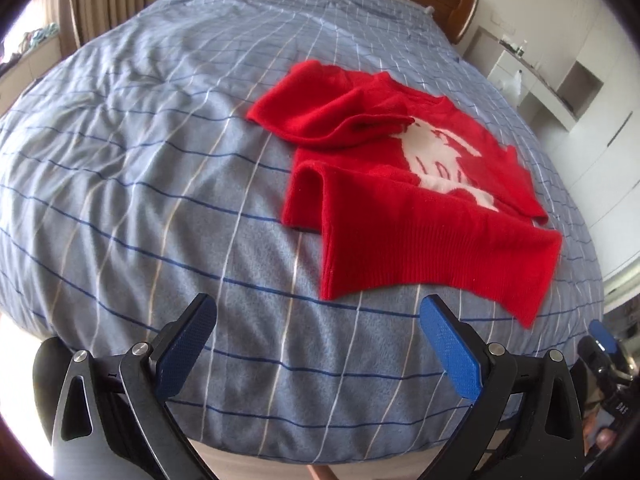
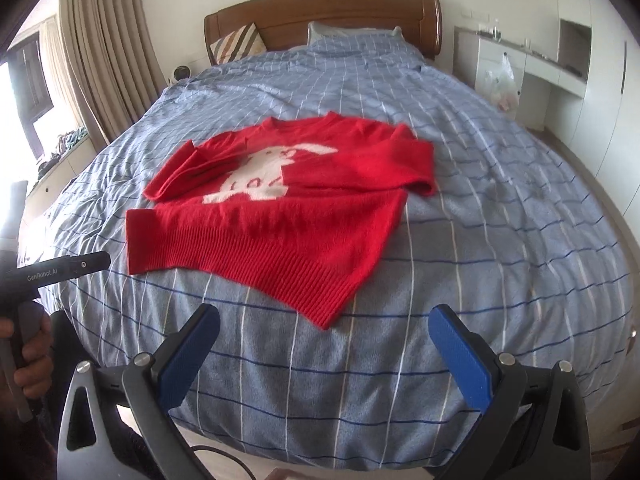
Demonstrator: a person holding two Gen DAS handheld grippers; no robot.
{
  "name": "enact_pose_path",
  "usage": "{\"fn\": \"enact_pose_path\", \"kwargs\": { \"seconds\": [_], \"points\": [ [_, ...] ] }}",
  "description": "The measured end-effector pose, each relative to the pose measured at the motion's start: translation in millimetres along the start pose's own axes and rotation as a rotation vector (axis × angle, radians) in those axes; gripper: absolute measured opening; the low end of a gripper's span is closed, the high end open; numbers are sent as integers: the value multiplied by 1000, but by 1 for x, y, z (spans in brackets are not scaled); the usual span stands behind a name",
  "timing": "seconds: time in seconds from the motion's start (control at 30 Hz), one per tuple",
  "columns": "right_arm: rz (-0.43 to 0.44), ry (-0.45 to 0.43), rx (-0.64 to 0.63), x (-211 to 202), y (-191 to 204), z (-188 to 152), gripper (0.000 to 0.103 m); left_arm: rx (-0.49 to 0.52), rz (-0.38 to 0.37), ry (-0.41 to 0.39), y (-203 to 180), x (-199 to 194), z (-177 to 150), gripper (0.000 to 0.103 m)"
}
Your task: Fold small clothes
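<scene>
sweater point(image 2: 280, 208) on bed point(image 2: 480, 280), mid-bed | headboard point(image 2: 320, 12) behind | pillows point(image 2: 236, 42) against headboard

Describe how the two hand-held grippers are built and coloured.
Each hand-held gripper, left and right, has two flat blue textured pads on black angular linkages with silver pivot bolts. The left one's black handle reads "GenRobot_AI" in white.

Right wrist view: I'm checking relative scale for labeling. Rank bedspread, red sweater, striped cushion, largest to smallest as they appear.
1. Bedspread
2. Red sweater
3. Striped cushion, though it sits farther from the camera, which shrinks it.
</scene>
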State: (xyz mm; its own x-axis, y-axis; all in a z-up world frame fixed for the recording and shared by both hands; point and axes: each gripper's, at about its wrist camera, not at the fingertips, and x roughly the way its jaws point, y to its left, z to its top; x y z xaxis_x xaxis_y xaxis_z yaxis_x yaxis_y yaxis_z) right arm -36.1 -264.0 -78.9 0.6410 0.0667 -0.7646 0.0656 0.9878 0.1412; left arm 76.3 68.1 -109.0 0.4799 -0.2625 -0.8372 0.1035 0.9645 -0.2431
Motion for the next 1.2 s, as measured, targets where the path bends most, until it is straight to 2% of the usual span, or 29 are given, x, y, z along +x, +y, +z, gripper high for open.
{"fn": "enact_pose_path", "kwargs": {
  "seconds": [0.07, 0.13, 0.17, 0.23, 0.27, 0.33, 0.37, 0.4, 0.43, 0.63, 0.8, 0.93, 1.07, 1.2],
  "points": [
    [74, 32, 63, 19, -12, -4, 103, -7, -8, 16, 0, 16, 3, 98],
    [132, 52, 116, 38, -21, -5, 101, -7, -8, 22, -3, 29, 4, 87],
    [156, 60, 136, 46, -23, -4, 99, -12, -15, 32, -5, 34, 4, 76],
    [209, 83, 182, 64, -27, -5, 85, -27, -29, 39, -5, 42, 5, 66],
    [221, 101, 203, 73, -28, -6, 79, -30, -17, 34, -5, 44, 6, 57],
    [226, 140, 254, 88, -32, -7, 57, -39, -17, 19, -3, 42, 7, 31],
    [233, 139, 268, 91, -33, -8, 47, -46, -28, 20, -1, 42, 9, 7],
    [237, 138, 260, 93, -34, -7, 14, -52, -43, 28, 1, 41, 10, 4],
    [235, 145, 247, 93, -33, -7, 5, -56, -44, 28, 2, 39, 11, 4],
    [240, 153, 205, 51, -48, -5, 5, -20, -78, 37, 12, -8, -2, 3],
    [211, 244, 163, 21, -56, -25, 5, 64, -72, 119, 11, -30, -39, 2],
    [142, 322, 127, 29, -54, -44, 5, 114, 18, 192, 4, -9, -65, 2],
    [68, 377, 144, 55, -60, -52, 4, 116, 103, 219, 4, 16, -68, 2],
    [20, 387, 138, 67, -60, -55, 4, 112, 135, 236, 8, 29, -71, 2]
  ]
}}
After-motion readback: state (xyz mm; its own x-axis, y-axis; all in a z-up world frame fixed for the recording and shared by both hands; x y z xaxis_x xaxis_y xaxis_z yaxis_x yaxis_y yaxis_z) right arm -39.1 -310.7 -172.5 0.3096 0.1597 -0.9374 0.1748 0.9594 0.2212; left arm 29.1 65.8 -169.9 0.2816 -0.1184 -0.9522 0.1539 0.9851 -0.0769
